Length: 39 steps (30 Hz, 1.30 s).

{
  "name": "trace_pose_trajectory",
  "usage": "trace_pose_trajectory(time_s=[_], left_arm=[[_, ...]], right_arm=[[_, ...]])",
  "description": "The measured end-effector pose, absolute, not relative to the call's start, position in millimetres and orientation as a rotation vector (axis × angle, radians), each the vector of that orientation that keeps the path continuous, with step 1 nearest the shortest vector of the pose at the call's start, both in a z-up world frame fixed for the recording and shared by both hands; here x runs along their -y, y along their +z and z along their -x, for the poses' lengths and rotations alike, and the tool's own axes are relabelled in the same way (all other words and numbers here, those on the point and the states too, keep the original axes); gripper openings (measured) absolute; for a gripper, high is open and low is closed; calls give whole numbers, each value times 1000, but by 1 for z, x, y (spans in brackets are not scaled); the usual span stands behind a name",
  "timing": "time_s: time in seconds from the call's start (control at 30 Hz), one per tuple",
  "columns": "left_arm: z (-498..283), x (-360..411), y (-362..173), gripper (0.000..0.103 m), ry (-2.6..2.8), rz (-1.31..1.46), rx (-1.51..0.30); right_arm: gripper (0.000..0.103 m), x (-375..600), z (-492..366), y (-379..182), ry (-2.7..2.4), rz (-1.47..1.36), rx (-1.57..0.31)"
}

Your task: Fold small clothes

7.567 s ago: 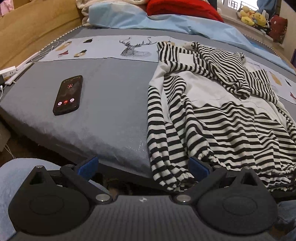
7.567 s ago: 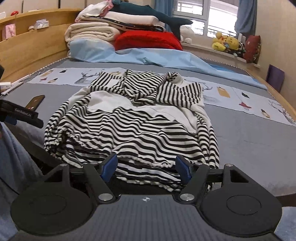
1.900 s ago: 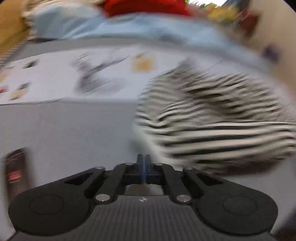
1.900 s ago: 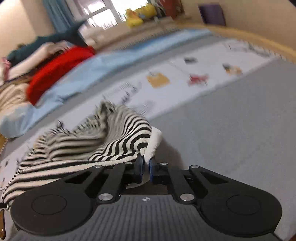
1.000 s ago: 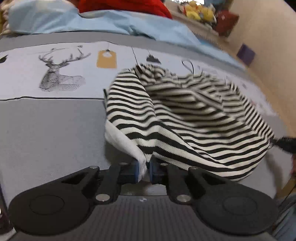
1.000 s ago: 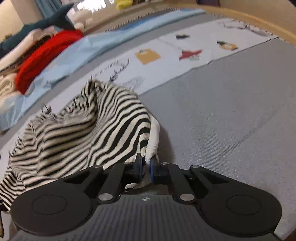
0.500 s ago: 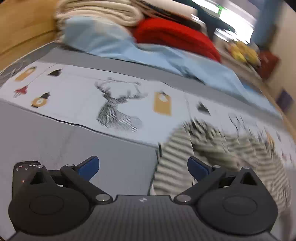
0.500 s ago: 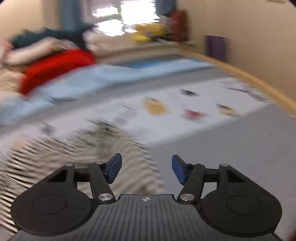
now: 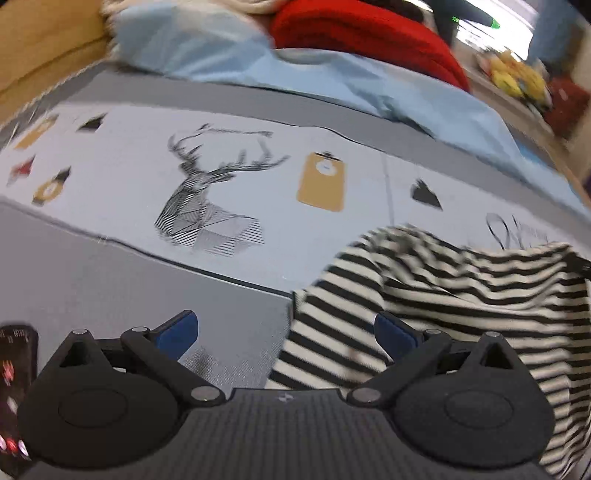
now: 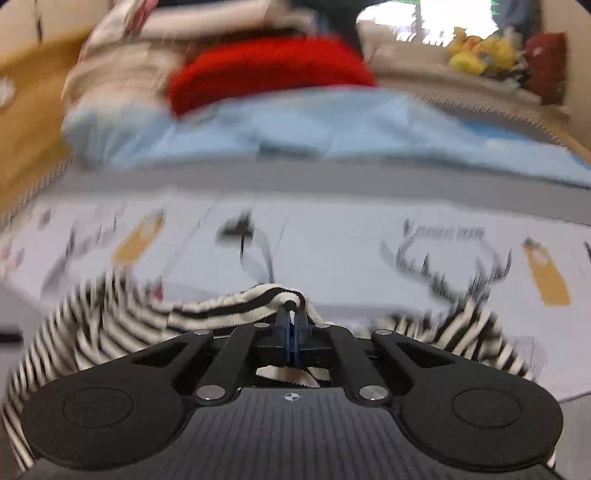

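Striped top half-gathered on the bed, one gripper clamped on it and the other spread wide.

The right gripper (image 10: 291, 328) has just snapped its jaws together and they pinch a bunched fold of the black-and-white striped garment (image 10: 229, 306), lifted off the bed (image 10: 332, 258). The left gripper (image 9: 284, 332) stands with its jaws released, grasping nothing; the garment's left edge lies just beyond it, toward the right blue pad. A phone (image 9: 14, 373) rests on the grey cover at the near left. Far off, a red blanket (image 9: 362, 33) lies on the pale blue bedding.
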<state>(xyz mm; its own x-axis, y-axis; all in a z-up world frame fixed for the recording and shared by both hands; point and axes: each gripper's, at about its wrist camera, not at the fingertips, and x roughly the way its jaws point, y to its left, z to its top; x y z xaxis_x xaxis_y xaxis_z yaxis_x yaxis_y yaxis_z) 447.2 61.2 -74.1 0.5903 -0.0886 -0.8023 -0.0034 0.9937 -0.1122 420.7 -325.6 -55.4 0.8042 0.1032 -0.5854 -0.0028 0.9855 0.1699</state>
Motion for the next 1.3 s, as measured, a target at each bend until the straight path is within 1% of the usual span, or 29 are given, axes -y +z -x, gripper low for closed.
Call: trace_pose_trajectory(time_s=[0.07, 0.1, 0.13, 0.17, 0.2, 0.23, 0.27, 0.3, 0.33, 0.4, 0.47, 0.53, 0.63, 0.73, 0.8, 0.83, 0.87, 0.9, 0.97, 1.07, 1.13, 1.17, 1.2, 1.23, 1.27, 1.3], left_arm=[[-453, -72, -77, 102, -12, 172, -960], [-455, -76, -79, 102, 4, 197, -973], [-457, -79, -80, 102, 17, 214, -983], [-458, -80, -81, 102, 24, 222, -988], [-459, -80, -81, 102, 23, 223, -990], [-459, -79, -80, 102, 20, 219, -989], [-457, -77, -79, 102, 14, 214, -987], [-456, -75, -77, 102, 3, 208, -981], [-454, -73, -75, 102, -11, 202, -975], [-452, -69, -74, 102, -29, 180, -966], [-451, -64, -76, 102, -26, 163, -970], [-451, -60, -79, 102, -23, 161, -982], [-452, -52, -82, 102, -28, 163, -984], [-455, -40, -87, 102, -27, 142, -985], [-458, -32, -93, 102, -28, 125, -999], [-460, -28, -96, 102, -26, 118, -1007], [-462, -26, -99, 102, -21, 110, -1014], [-464, -24, -102, 102, -11, 100, -1020], [-467, -24, -108, 102, 19, 84, -1032], [-471, -29, -114, 102, 50, 80, -1050], [-473, -33, -116, 102, 69, 85, -1058], [-475, -34, -117, 102, 74, 87, -1062], [-475, -34, -117, 102, 78, 91, -1065], [-475, -34, -117, 102, 78, 96, -1066], [-475, -33, -117, 102, 73, 98, -1066], [-474, -31, -116, 102, 66, 97, -1063]], right_arm=[[1, 327, -423, -44, 7, -165, -550], [3, 330, -428, -43, -18, -171, -531], [7, 331, -435, -48, -36, -179, -549], [20, 333, -444, -58, -34, -184, -594], [36, 334, -454, -72, -9, -182, -674], [39, 334, -461, -84, 11, -178, -748], [40, 336, -463, -93, 2, -175, -808], [41, 340, -459, -93, -4, -197, -808], [42, 351, -449, -86, 8, -258, -756], [59, 376, -425, -68, -6, -382, -631], [59, 400, -408, -57, -91, -380, -573], [59, 411, -405, -57, -178, -234, -615], [59, 415, -402, -74, -204, -94, -686], [59, 405, -405, -94, -152, -67, -702], [62, 396, -414, -107, -123, -63, -720], [62, 391, -419, -114, -113, -59, -743], [50, 386, -423, -122, -109, -45, -761], [4, 384, -421, -126, -121, -14, -761], [4, 380, -418, -126, -182, 27, -704], [4, 412, -414, -111, -269, -106, -603], [5, 444, -411, -103, -284, -294, -567], [8, 456, -410, -106, -272, -376, -578], [16, 464, -413, -113, -263, -430, -620], [21, 464, -415, -122, -269, -425, -656], [35, 462, -416, -130, -280, -394, -683], [46, 457, -416, -135, -290, -357, -710]])
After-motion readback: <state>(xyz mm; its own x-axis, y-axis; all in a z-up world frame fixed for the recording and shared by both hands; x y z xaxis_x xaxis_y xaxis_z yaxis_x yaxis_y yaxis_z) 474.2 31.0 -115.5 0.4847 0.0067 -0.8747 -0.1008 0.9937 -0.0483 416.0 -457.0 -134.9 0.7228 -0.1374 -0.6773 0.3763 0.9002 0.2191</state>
